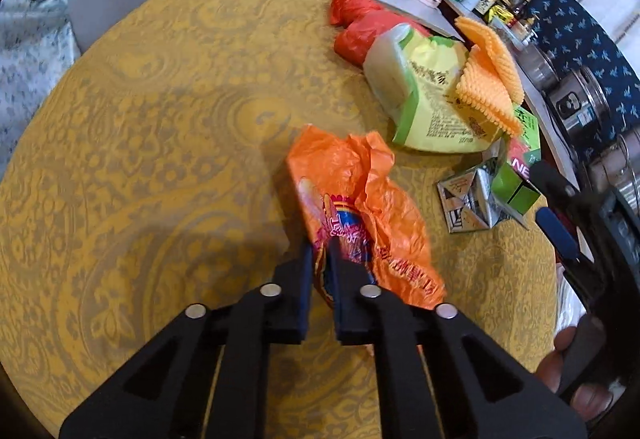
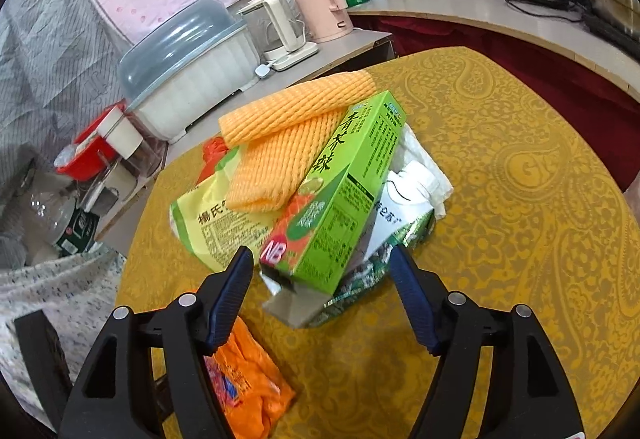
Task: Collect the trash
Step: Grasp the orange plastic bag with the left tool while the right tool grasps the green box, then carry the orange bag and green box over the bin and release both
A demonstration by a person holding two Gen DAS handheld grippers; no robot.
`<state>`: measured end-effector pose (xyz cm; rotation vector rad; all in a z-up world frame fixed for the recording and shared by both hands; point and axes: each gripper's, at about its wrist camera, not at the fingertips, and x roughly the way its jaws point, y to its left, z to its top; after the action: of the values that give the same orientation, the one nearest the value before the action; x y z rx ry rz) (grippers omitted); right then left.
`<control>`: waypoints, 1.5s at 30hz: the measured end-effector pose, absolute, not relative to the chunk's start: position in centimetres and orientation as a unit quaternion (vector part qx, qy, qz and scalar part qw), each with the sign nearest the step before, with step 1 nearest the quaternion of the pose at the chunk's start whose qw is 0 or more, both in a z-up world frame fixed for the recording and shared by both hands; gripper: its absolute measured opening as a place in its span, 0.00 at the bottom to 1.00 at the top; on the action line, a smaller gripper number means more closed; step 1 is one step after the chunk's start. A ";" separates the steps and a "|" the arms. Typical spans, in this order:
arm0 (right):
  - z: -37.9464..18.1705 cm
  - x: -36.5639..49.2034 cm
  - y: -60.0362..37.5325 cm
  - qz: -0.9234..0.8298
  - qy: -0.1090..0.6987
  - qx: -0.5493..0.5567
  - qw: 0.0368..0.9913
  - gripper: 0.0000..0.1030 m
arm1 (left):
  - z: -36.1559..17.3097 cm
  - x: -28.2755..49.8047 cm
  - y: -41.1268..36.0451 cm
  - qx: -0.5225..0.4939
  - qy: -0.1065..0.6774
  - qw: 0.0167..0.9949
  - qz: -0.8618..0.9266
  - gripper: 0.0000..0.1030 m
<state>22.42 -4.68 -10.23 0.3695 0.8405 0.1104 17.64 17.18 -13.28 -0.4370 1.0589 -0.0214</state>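
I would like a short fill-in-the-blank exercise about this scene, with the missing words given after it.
1. The left claw is shut on the ____ wrapper.
2. The right claw is ____, facing the green box.
3. The foam net lying on the pile is ____ in colour.
4. The tablecloth is ____.

Missing words: orange; open; orange; yellow

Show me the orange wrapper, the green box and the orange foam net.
orange wrapper [image 1: 352, 175], left wrist view, crumpled upper part beyond the jaws.
green box [image 2: 344, 195], right wrist view, middle of its long side.
orange foam net [image 2: 288, 143], right wrist view, ribbed middle.
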 end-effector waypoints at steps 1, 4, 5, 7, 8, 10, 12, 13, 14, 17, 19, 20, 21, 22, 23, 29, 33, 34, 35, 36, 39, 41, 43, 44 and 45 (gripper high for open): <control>-10.5 23.0 -4.8 0.051 0.409 0.186 0.892 0.66 | -13.2 17.8 17.1 -0.203 0.500 0.842 -0.011 0.05; -11.4 24.0 -5.2 0.048 0.415 0.212 0.883 0.67 | -12.6 18.4 16.7 -0.194 0.493 0.848 -0.016 0.05; -11.5 24.2 -5.2 0.047 0.411 0.217 0.884 0.67 | -12.5 18.7 16.7 -0.191 0.491 0.850 -0.017 0.05; -11.4 24.5 -5.0 0.048 0.408 0.216 0.886 0.67 | -12.3 19.0 16.6 -0.187 0.488 0.853 -0.018 0.05; -11.4 24.6 -4.9 0.050 0.407 0.217 0.886 0.65 | -12.2 19.1 16.5 -0.185 0.486 0.854 -0.019 0.05; -11.5 24.8 -4.9 0.057 0.411 0.224 0.882 0.55 | -12.0 19.3 16.4 -0.180 0.484 0.856 -0.019 0.05; -11.7 24.7 -4.8 0.062 0.413 0.226 0.880 0.48 | -11.8 19.4 16.2 -0.177 0.483 0.858 -0.019 0.05; -11.7 24.6 -4.8 0.064 0.413 0.225 0.880 0.46 | -11.7 19.4 16.1 -0.175 0.481 0.859 -0.020 0.05; -11.7 24.5 -4.7 0.067 0.413 0.224 0.880 0.38 | -11.5 19.5 15.9 -0.173 0.480 0.860 -0.020 0.05; -11.5 23.9 -4.7 0.067 0.411 0.218 0.882 0.31 | -10.9 19.3 15.5 -0.171 0.476 0.862 -0.023 0.05; -11.1 23.1 -5.2 0.068 0.404 0.220 0.886 0.31 | -10.4 19.1 15.4 -0.170 0.472 0.865 -0.026 0.05; -10.9 22.9 -5.4 0.066 0.401 0.221 0.887 0.30 | -10.2 18.9 15.2 -0.169 0.470 0.866 -0.027 0.05; -10.6 22.5 -5.9 0.065 0.397 0.224 0.888 0.28 | -9.8 18.7 15.1 -0.169 0.467 0.867 -0.029 0.05; -10.3 22.3 -6.2 0.064 0.393 0.226 0.889 0.28 | -9.5 18.5 15.0 -0.168 0.464 0.869 -0.030 0.05; -9.9 21.8 -6.8 0.061 0.388 0.230 0.890 0.26 | -9.1 18.2 14.8 -0.168 0.461 0.871 -0.032 0.05; -8.1 19.8 -9.3 0.054 0.364 0.240 0.898 0.26 | -6.7 17.0 12.9 -0.163 0.445 0.879 -0.053 0.05; -6.7 18.0 -11.1 0.045 0.343 0.243 0.906 0.26 | -4.9 15.9 11.0 -0.152 0.431 0.887 -0.068 0.05; -6.4 17.6 -11.6 0.043 0.339 0.244 0.908 0.26 | -4.2 15.5 10.4 -0.150 0.426 0.889 -0.074 0.05; -6.2 17.3 -12.0 0.042 0.335 0.246 0.909 0.26 | -3.8 15.3 10.0 -0.148 0.423 0.891 -0.079 0.05; -5.9 16.8 -12.5 0.040 0.331 0.248 0.910 0.26 | -3.5 15.1 9.7 -0.146 0.420 0.892 -0.082 0.05; -5.2 15.7 -14.0 0.035 0.320 0.256 0.912 0.26 | -2.3 14.3 8.2 -0.138 0.410 0.897 -0.096 0.05; -4.9 15.0 -14.9 0.030 0.314 0.260 0.913 0.26 | -1.6 13.8 6.9 -0.132 0.404 0.899 -0.105 0.05; -4.5 14.1 -16.2 0.024 0.306 0.266 0.914 0.26 | -1.0 13.6 5.6 -0.126 0.401 0.900 -0.116 0.05; -4.5 13.7 -16.8 0.020 0.303 0.269 0.914 0.26 | -0.7 13.4 4.8 -0.122 0.400 0.900 -0.123 0.05; -4.4 13.3 -17.5 0.015 0.300 0.272 0.914 0.26 | -0.5 13.4 4.3 -0.118 0.399 0.900 -0.127 0.05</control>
<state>13.27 -17.52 -4.36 0.5608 0.6182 0.0311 13.44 4.32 -0.53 -0.2451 0.8255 -0.2634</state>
